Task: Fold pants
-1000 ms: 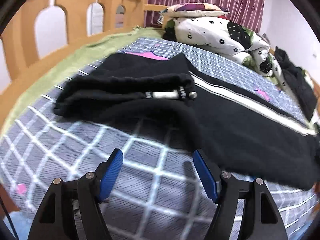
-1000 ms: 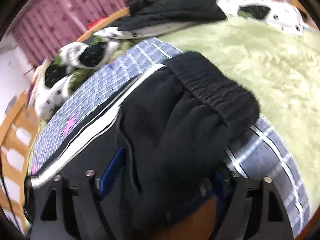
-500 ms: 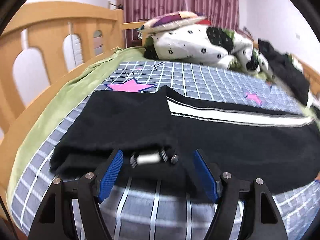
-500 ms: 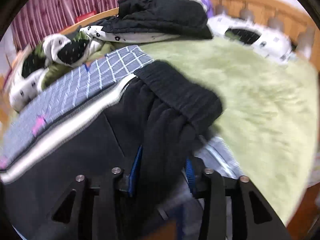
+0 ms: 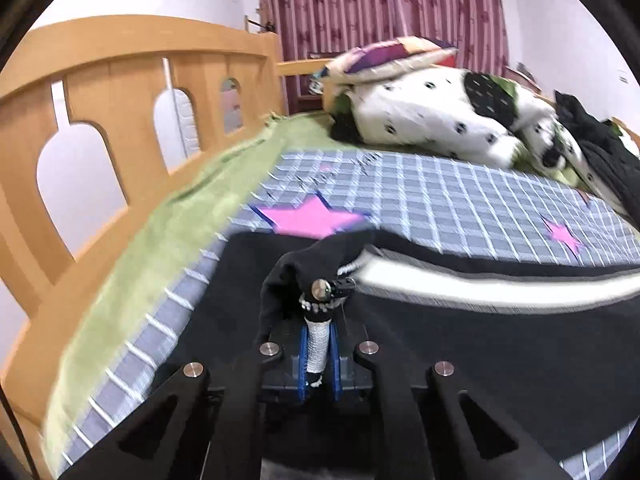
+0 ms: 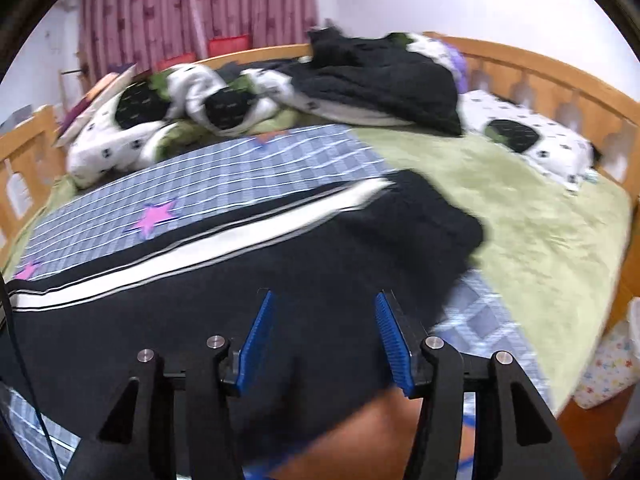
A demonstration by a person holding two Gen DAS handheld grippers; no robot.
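Observation:
Black pants [image 5: 460,340] with a white side stripe [image 5: 480,284] lie across the checked sheet. My left gripper [image 5: 319,356] is shut on the pants' leg hem, with its white cord [image 5: 316,344] between the blue pads, and a bunch of black fabric stands up above the fingertips. In the right wrist view the pants [image 6: 240,288] spread under my right gripper [image 6: 324,344], which is open above the fabric. The elastic waistband [image 6: 436,216] lies at the right, on the green blanket's edge.
A wooden bed rail [image 5: 120,92] runs along the left. A heap of spotted bedding [image 5: 440,116] and dark clothes [image 6: 380,76] lies at the back. A green blanket [image 6: 540,224] covers the right side. The bed's front edge [image 6: 600,412] is near my right gripper.
My left gripper closed on the pants' hem and cord and lifted it. My right gripper let go of the waistband, opened, and drew back above the pants.

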